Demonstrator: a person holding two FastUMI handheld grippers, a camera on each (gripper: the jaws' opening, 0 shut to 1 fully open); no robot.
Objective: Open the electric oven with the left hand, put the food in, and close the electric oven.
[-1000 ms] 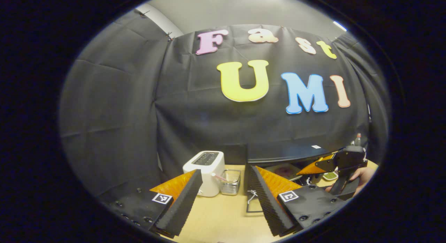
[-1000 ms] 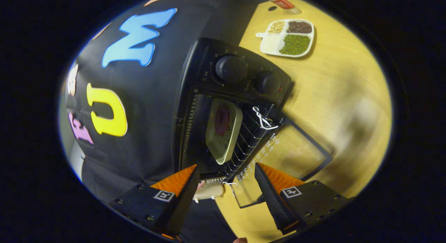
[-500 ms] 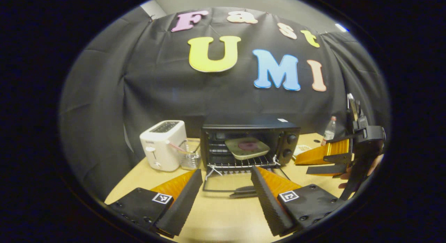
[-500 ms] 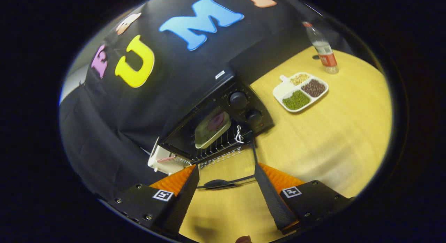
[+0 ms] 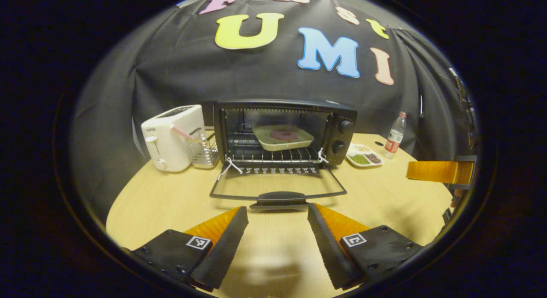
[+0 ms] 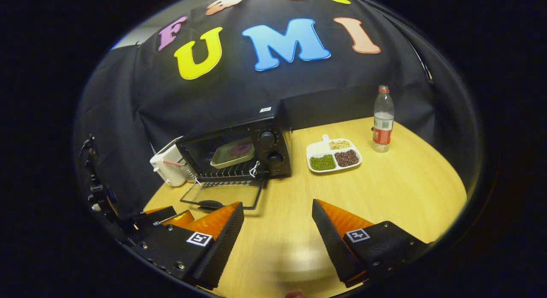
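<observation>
A black electric oven (image 5: 344,114) (image 6: 280,137) stands at the back of the round wooden table with its glass door (image 5: 277,187) (image 6: 222,196) folded down flat. Inside, on the wire rack, rests a pale tray of food (image 5: 282,137) (image 6: 233,154) with a dark red patch. My left gripper (image 5: 277,240) is open over the table, just in front of the door's handle (image 5: 278,199). My right gripper (image 6: 277,238) is open too, holding nothing, farther back and to the right of the oven. The right gripper's finger (image 5: 440,172) shows at the right edge of the left gripper view.
A white toaster (image 5: 171,137) (image 6: 166,165) and a wire basket (image 5: 204,148) with a straw stand left of the oven. To its right lie a divided dish of beans (image 5: 364,155) (image 6: 333,156) and a water bottle (image 5: 395,134) (image 6: 382,118). Bare tabletop (image 6: 384,191) spreads in front.
Both grippers have pulled back from the oven and levelled out, so the oven looks smaller and upright. The tray stays on the rack and the door stays down.
</observation>
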